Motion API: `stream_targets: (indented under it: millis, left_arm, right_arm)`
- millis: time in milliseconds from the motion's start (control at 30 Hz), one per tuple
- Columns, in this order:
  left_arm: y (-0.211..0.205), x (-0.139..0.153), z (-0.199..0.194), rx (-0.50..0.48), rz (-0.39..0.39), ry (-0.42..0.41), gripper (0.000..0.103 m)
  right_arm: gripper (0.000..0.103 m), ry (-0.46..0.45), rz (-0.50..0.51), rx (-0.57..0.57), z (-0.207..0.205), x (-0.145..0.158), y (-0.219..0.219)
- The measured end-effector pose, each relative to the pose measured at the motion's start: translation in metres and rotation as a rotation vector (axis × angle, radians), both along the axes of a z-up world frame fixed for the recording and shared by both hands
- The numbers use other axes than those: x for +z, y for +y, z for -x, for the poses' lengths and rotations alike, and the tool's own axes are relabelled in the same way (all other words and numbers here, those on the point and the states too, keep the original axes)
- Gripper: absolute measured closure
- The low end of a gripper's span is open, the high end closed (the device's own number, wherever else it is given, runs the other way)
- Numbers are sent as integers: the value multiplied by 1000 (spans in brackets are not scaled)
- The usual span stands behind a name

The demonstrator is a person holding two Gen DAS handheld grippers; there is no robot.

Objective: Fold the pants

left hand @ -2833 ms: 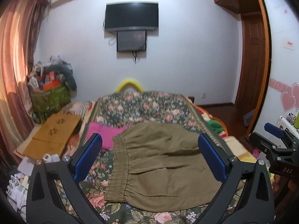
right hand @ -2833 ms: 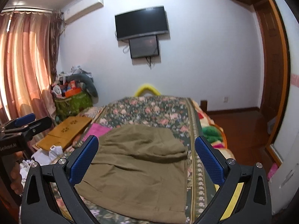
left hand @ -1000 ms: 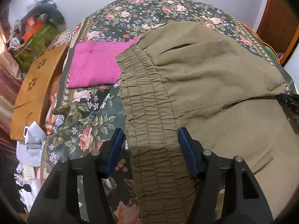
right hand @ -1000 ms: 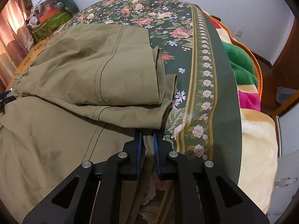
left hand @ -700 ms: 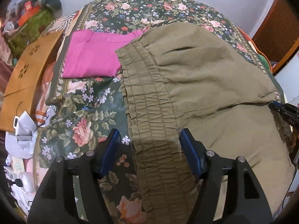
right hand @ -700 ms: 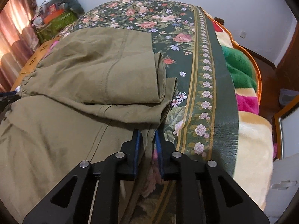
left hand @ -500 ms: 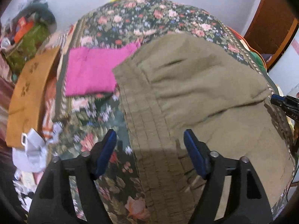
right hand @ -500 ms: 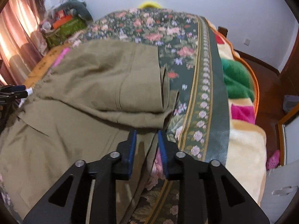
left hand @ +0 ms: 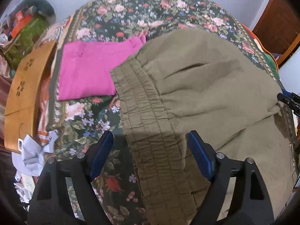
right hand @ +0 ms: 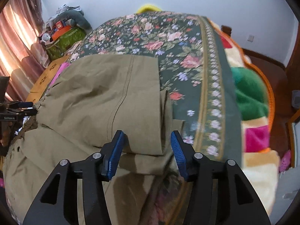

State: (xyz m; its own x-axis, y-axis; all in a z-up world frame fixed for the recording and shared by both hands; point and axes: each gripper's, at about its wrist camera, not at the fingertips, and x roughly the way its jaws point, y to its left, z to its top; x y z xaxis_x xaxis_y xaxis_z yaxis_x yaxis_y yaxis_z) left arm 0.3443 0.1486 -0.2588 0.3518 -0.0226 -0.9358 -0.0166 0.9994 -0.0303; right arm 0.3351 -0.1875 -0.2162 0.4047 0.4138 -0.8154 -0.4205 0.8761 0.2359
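Olive-brown pants [left hand: 206, 97] lie on the floral bed, one part folded over the other. Their elastic waistband [left hand: 148, 123] runs toward my left gripper [left hand: 150, 140], which is open and empty just above it, a finger on each side. In the right wrist view the folded pants [right hand: 105, 101] end in a hem edge [right hand: 163, 121]. My right gripper [right hand: 148, 146] is open and empty, hovering over that hem corner. Each gripper shows at the edge of the other's view [left hand: 288, 99] [right hand: 16, 110].
A folded pink garment [left hand: 88, 71] lies left of the waistband on the floral bedspread [left hand: 150, 13]. A wooden board [left hand: 24, 93] and clutter sit off the bed's left side. Green, pink and cream blankets [right hand: 249, 95] hang off the right side.
My right gripper, shut on the pants' hem edge a second ago, has let go and opened wide. My left gripper has opened wider over the waistband. Both have lifted and drawn back a little.
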Motion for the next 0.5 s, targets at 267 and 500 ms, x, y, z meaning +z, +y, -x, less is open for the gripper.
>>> stream_targets:
  millis: [267, 500]
  left_arm:
    - [-2, -16, -7, 10, 45, 16, 14]
    - [-8, -10, 0, -30, -72, -68, 44]
  right_arm:
    - [92, -14, 27, 30, -2, -8, 12]
    - [100, -173, 81, 23, 3, 15, 12]
